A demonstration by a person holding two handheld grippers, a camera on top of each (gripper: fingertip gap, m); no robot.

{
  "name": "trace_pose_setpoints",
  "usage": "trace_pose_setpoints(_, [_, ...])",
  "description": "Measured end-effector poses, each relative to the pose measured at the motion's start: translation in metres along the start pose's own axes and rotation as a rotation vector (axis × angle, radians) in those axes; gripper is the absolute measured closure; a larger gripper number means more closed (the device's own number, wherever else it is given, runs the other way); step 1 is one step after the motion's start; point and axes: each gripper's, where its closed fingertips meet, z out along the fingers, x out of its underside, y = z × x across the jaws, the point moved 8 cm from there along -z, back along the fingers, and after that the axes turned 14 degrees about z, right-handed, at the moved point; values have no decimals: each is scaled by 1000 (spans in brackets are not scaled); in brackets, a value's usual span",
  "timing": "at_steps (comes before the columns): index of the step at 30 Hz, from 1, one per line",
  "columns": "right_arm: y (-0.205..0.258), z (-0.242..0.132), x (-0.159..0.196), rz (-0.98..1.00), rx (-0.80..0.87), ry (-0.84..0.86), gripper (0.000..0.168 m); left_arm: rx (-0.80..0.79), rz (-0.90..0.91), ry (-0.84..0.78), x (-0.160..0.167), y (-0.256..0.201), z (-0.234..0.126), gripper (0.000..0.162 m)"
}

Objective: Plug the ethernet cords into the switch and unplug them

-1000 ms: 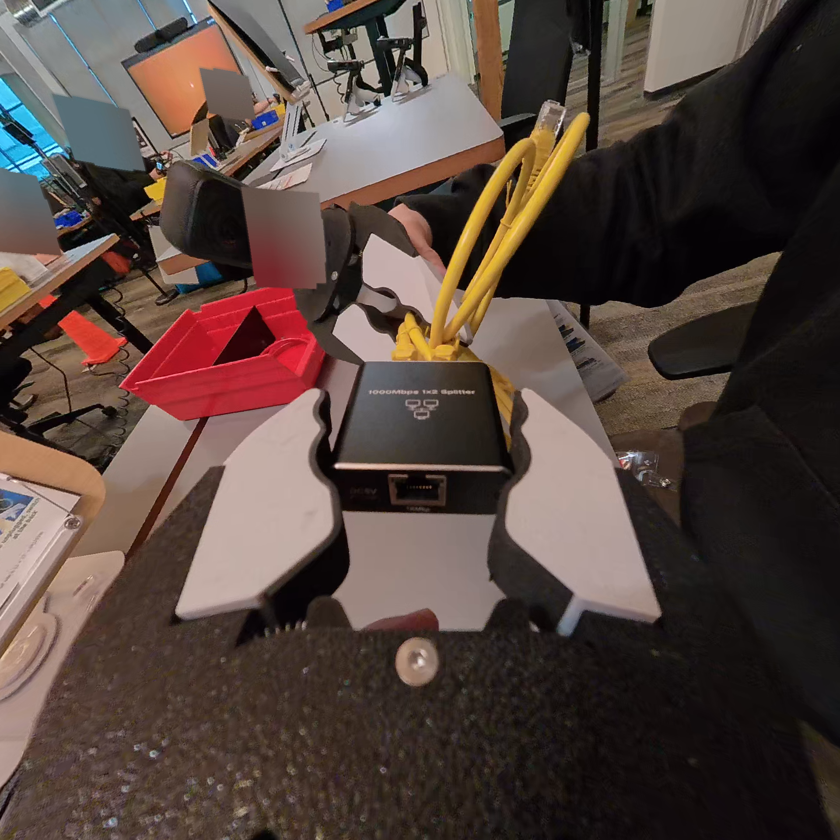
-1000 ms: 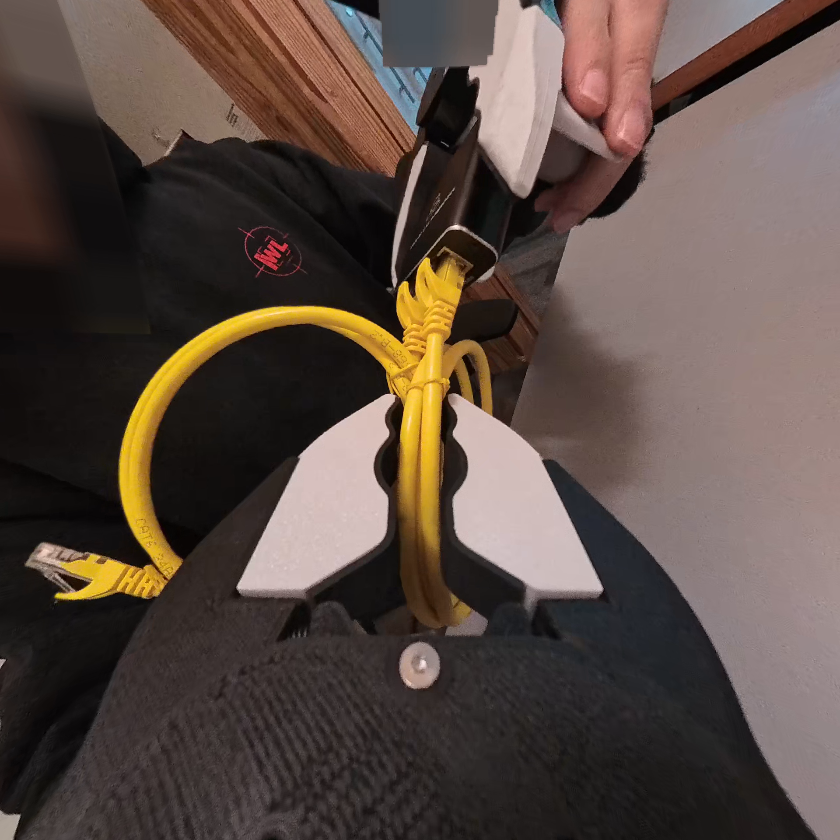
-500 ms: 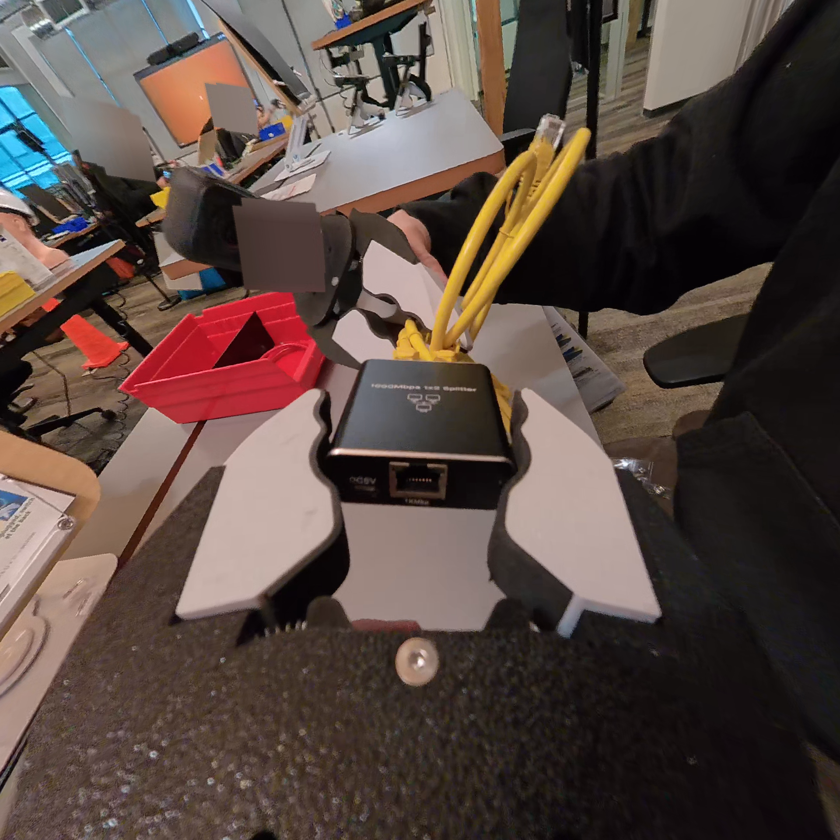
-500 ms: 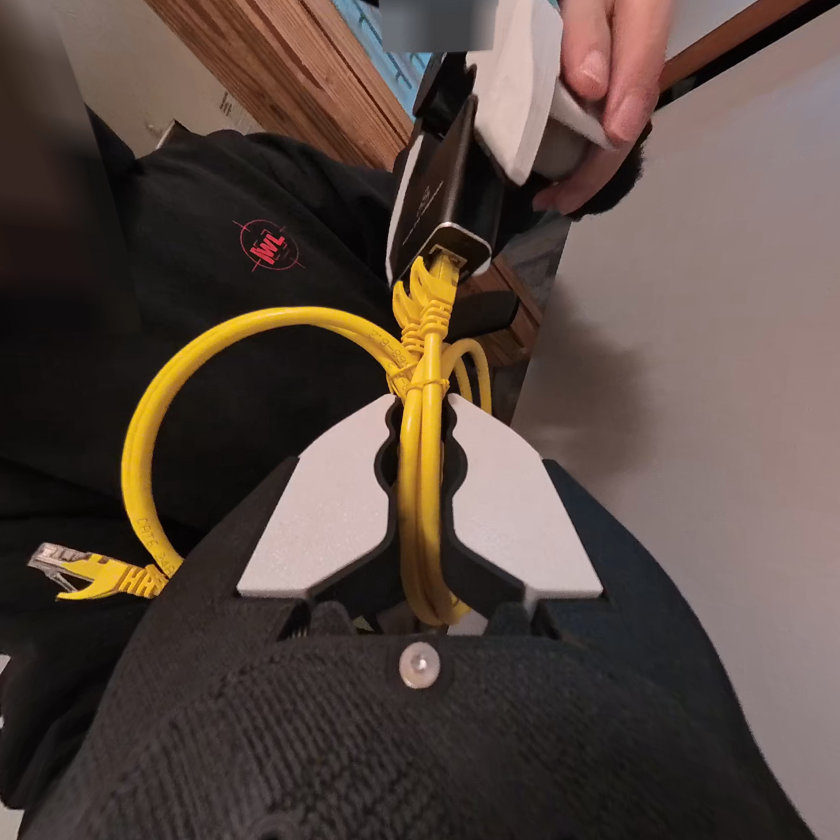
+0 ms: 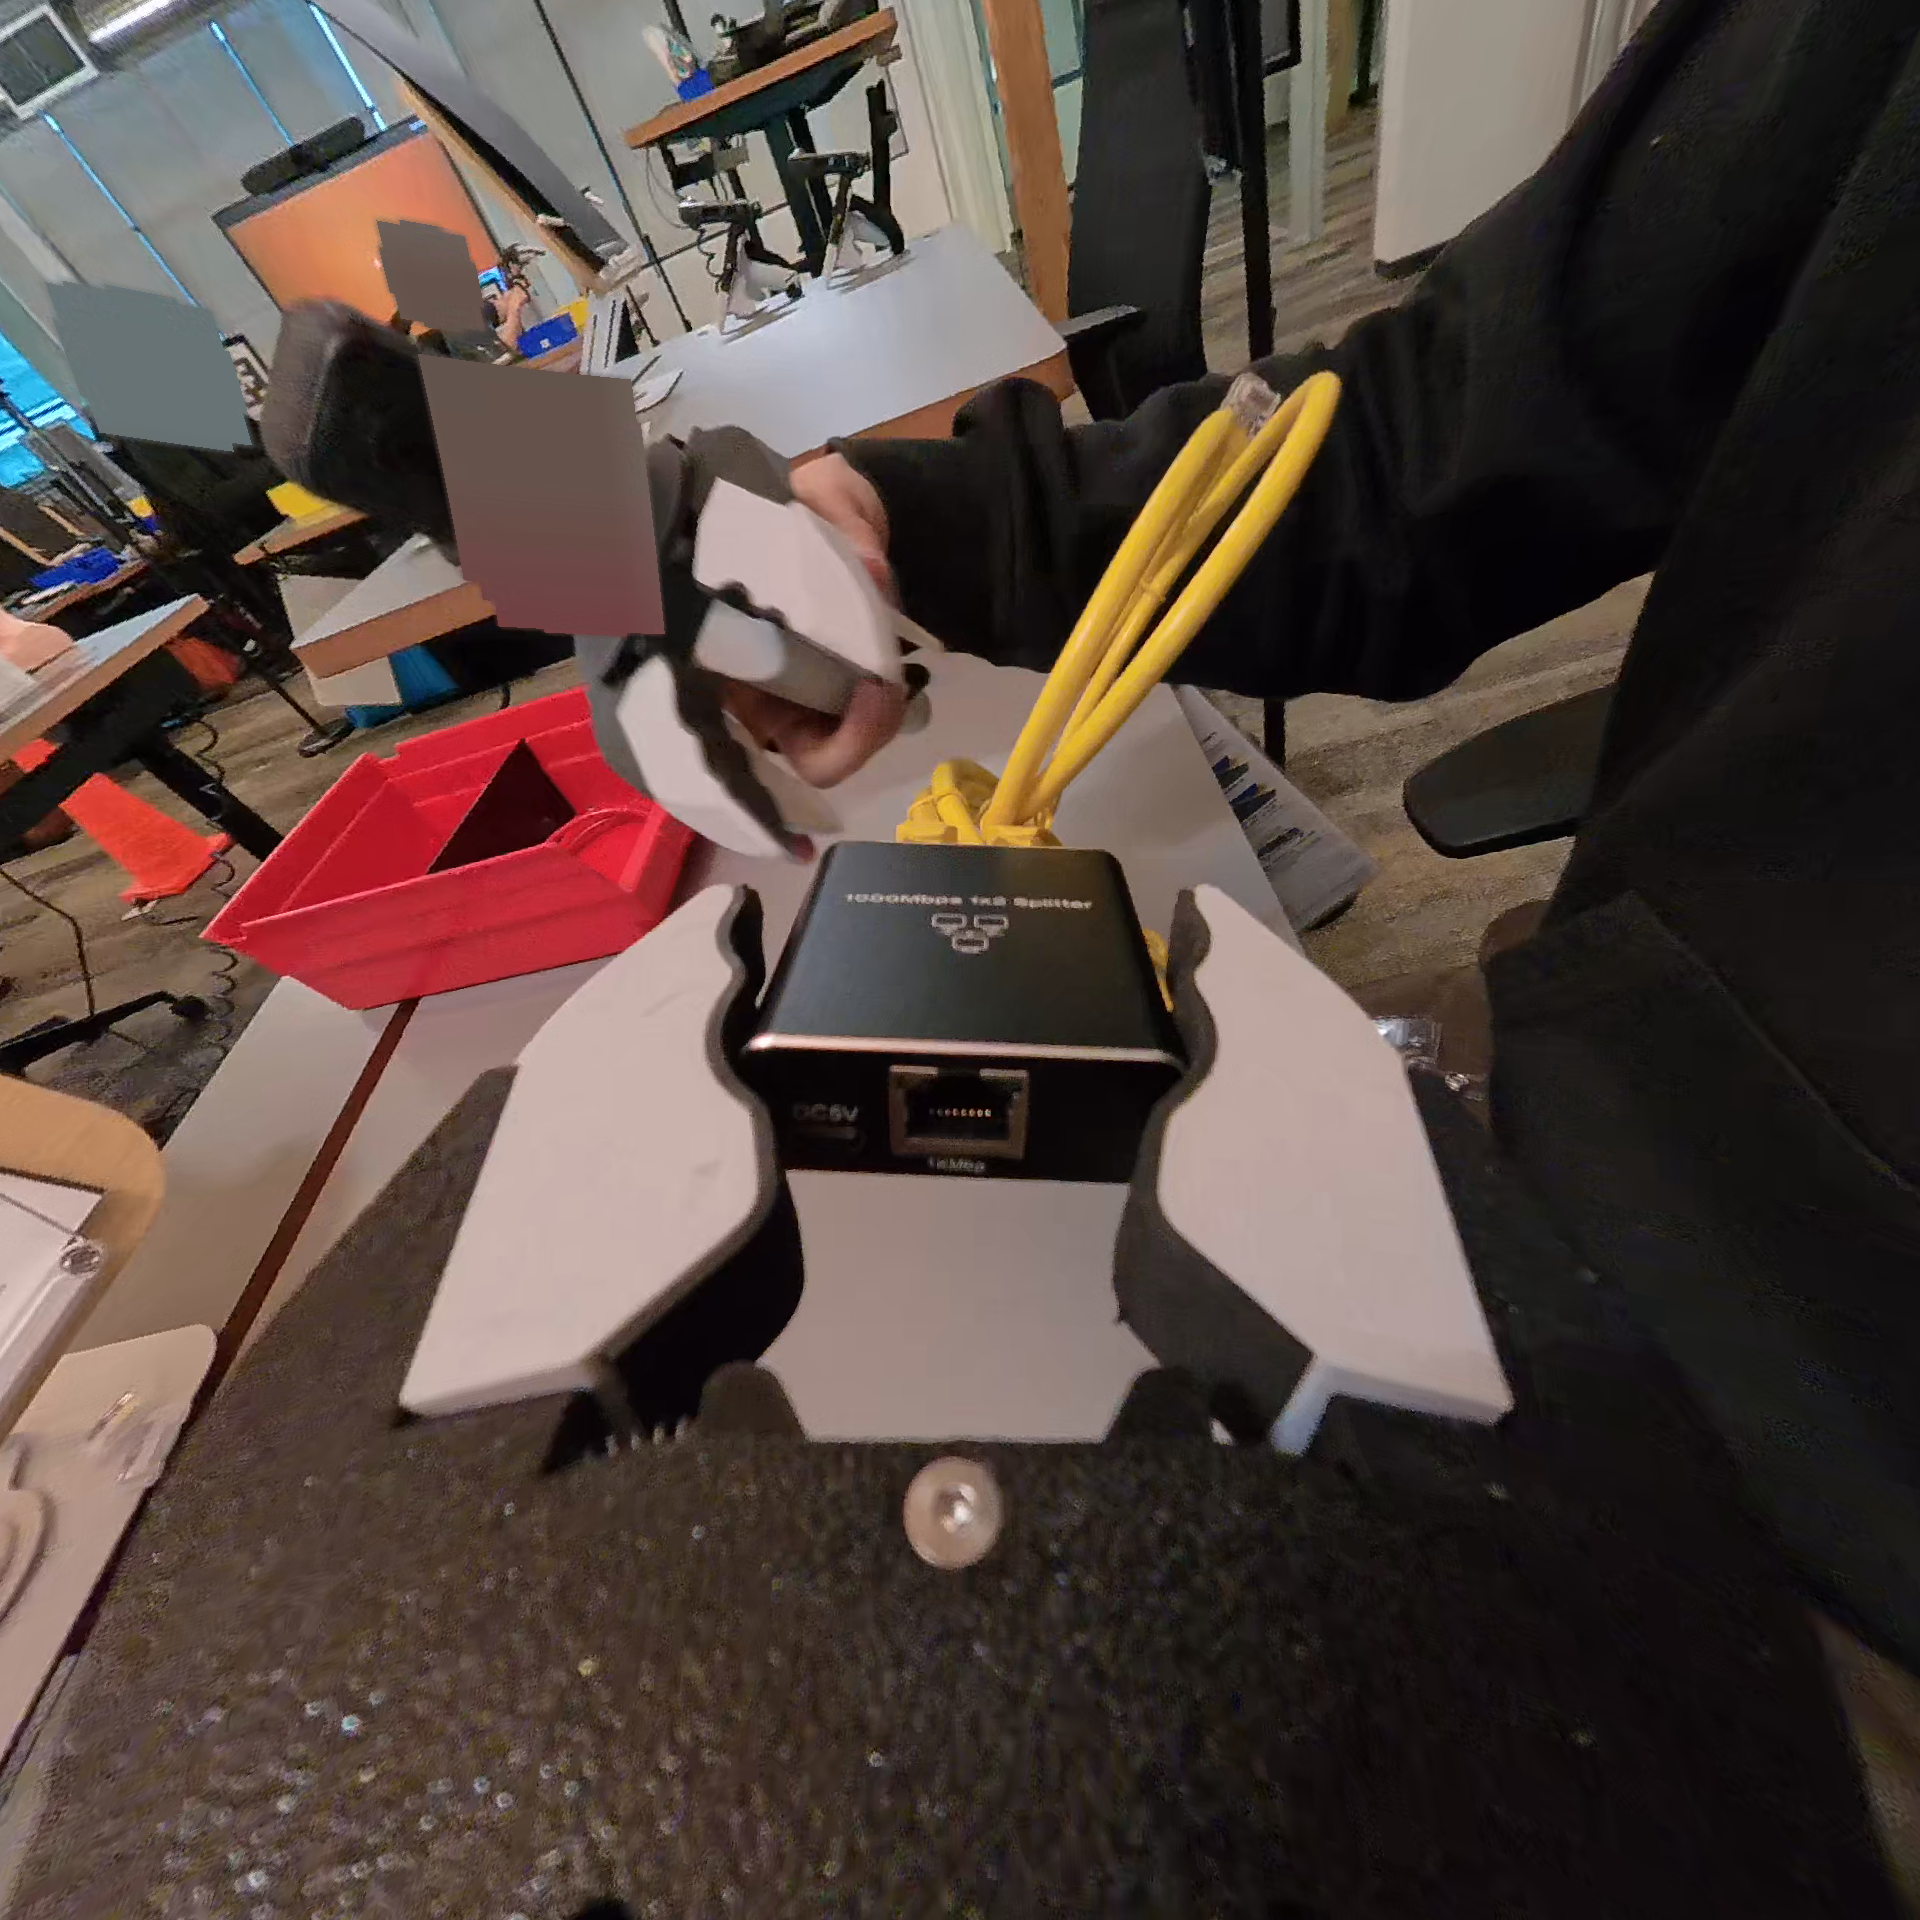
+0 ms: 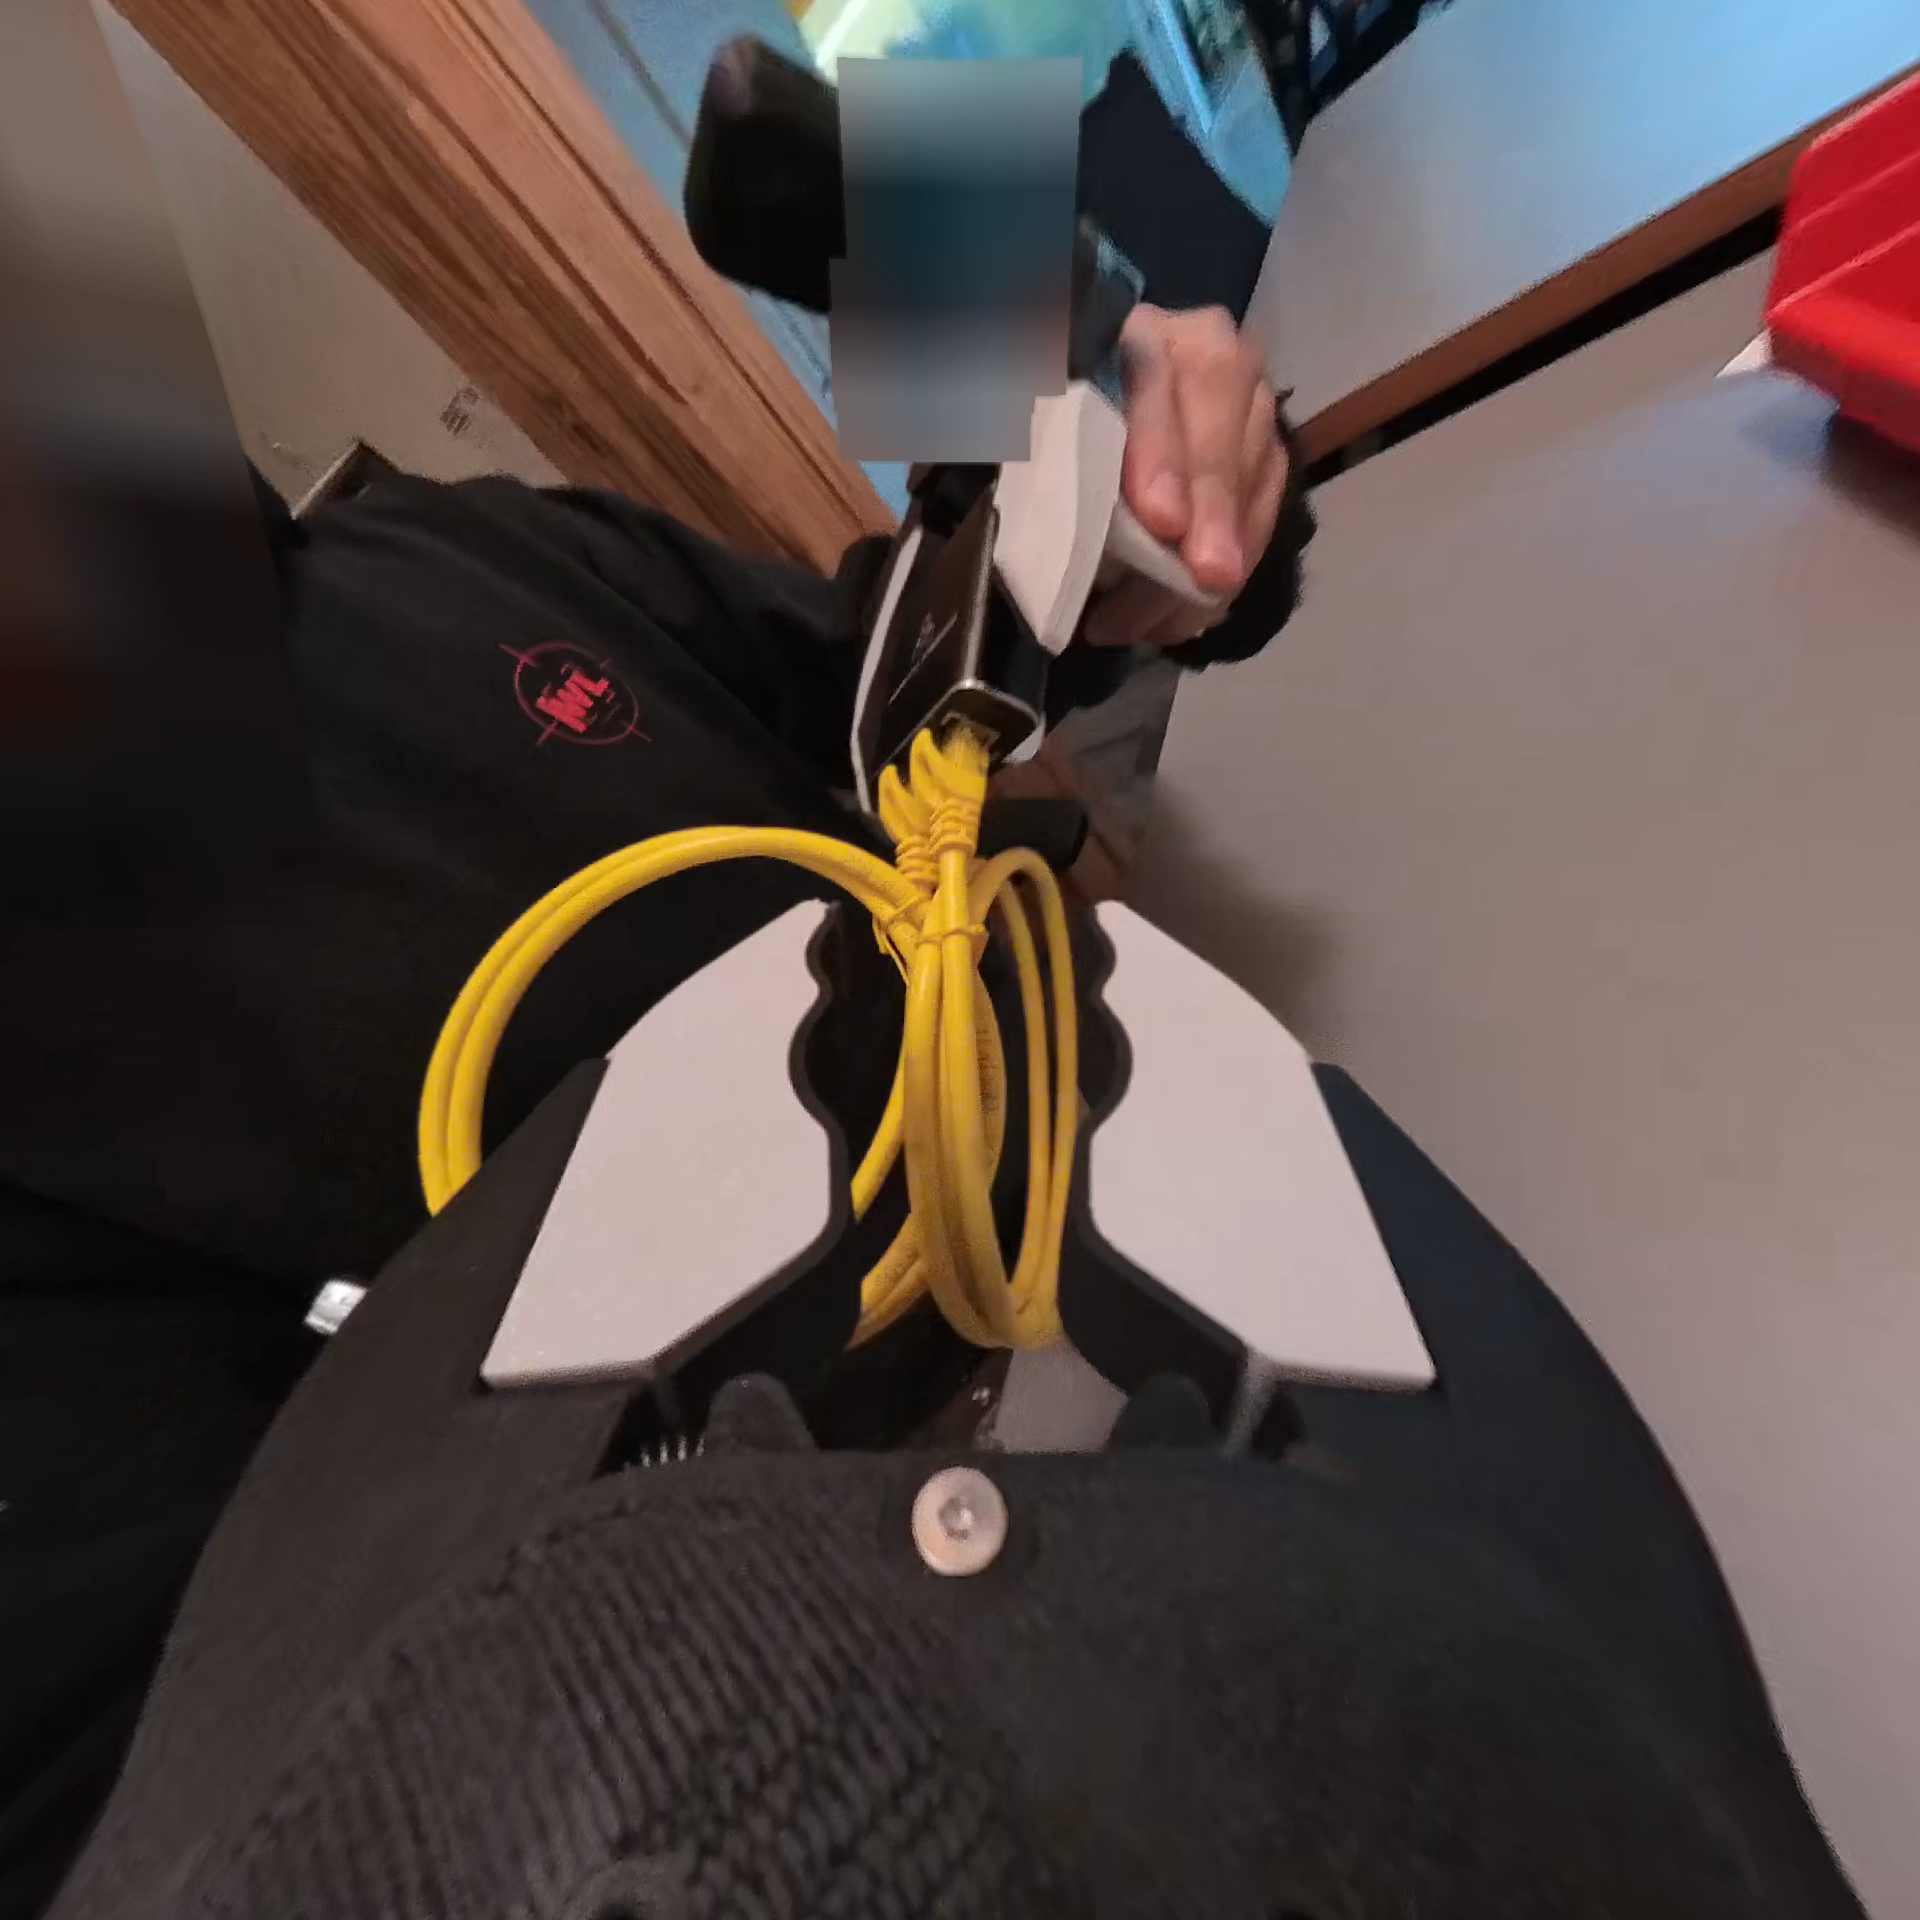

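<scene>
Up close, left claw [image 5: 961, 1023] clamped on black switch [image 5: 966, 940], right claw [image 6: 961, 1023] parted around yellow ethernet cords [image 6: 961, 1091], plugs seated in switch, above grey desk [image 6: 1558, 831].

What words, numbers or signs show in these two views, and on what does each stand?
I do not copy writing; these bear it.
Switch top: white print, readable, above a small diagram.
Switch front: grey print by the port, faint.
Black sweater: red emblem.
Leaflet: too small.
Yellow cord: too blurred.
</scene>
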Motion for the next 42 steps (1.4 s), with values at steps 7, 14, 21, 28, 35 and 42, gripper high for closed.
trace_pose_setpoints(7, [6,13,-15,-51,-4,-45,113,19,-18,-67,1,3,0,87])
trace_pose_setpoints(14, [9,43,-22,108,-24,59,126,45,-10,-70,1,2,1,87])
trace_pose_setpoints(21, [11,47,-21,166,-9,234,145,77,3,-98,1,2,0,87])
trace_pose_setpoints(28, [7,55,-25,198,10,305,151,91,21,-104,3,1,0,87])
trace_pose_setpoints(35, [0,61,-23,271,-10,265,152,100,10,-89,7,-2,-5,87])
trace_pose_setpoints(42, [0,68,-14,322,84,339,151,152,19,-56,11,-12,2,87])
